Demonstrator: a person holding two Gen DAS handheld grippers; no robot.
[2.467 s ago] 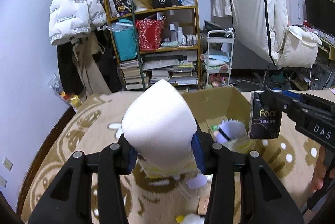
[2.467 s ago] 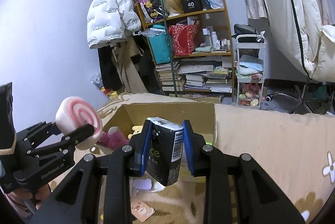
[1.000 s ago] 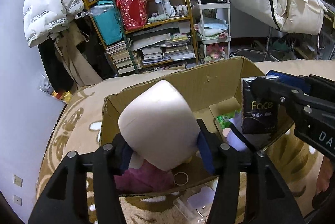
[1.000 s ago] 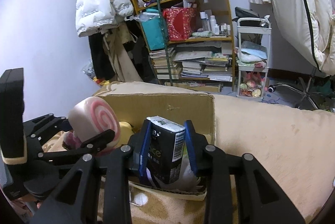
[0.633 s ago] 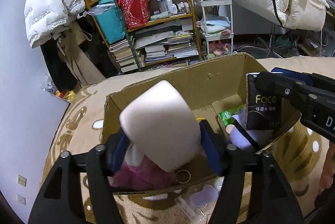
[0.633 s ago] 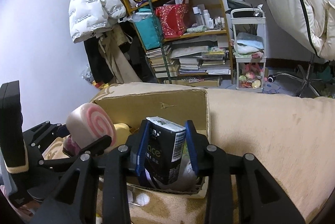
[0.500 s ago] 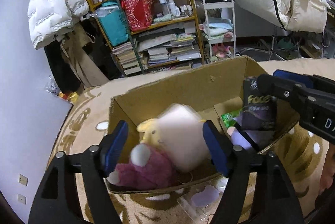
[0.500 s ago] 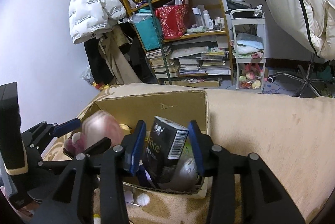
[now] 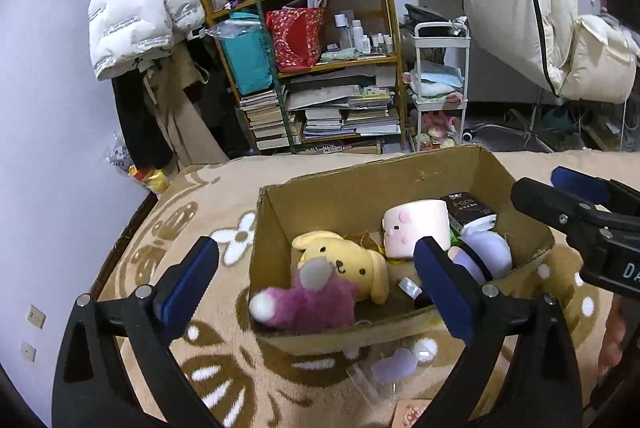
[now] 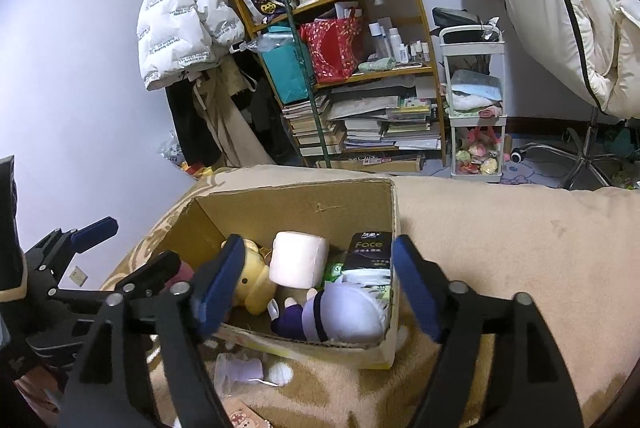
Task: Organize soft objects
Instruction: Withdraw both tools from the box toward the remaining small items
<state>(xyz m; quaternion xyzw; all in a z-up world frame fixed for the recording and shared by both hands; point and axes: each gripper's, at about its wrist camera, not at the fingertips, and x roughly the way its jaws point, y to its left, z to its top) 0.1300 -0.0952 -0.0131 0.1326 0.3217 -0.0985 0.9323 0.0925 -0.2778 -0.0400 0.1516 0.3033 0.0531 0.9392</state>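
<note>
**Inspector:** Left gripper [image 9: 316, 280] checked first: jaws spread wide, just opened, nothing between the pads. Marshmallow plush [image 9: 416, 228] lying loose in the cardboard box [image 9: 360, 196], beyond the right-hand fingertip, beside the yellow dog plush [image 9: 348, 264] and the pink plush [image 9: 304, 300] seen in the gap between the fingers.

**Assistant:** And to the right?

**Inspector:** Right gripper [image 10: 316, 286] likewise wide apart, jaws just opened, holding nothing. Black tissue pack [image 10: 370, 252] standing against the box wall, ahead of the right-hand fingertip; purple-and-white plush [image 10: 340, 312] low between the fingers.

**Assistant:** Recommendation for the release?

**Inspector:** Judged complete on both sides. Best withdrawn straight up and back with fingers kept spread, clear of the box rim, to avoid snagging a plush or tipping the tissue pack. Clear packet [image 10: 240, 368] on the blanket [image 10: 500, 248] just short of the box, below the fingers: noted as a likely next pick.
</note>
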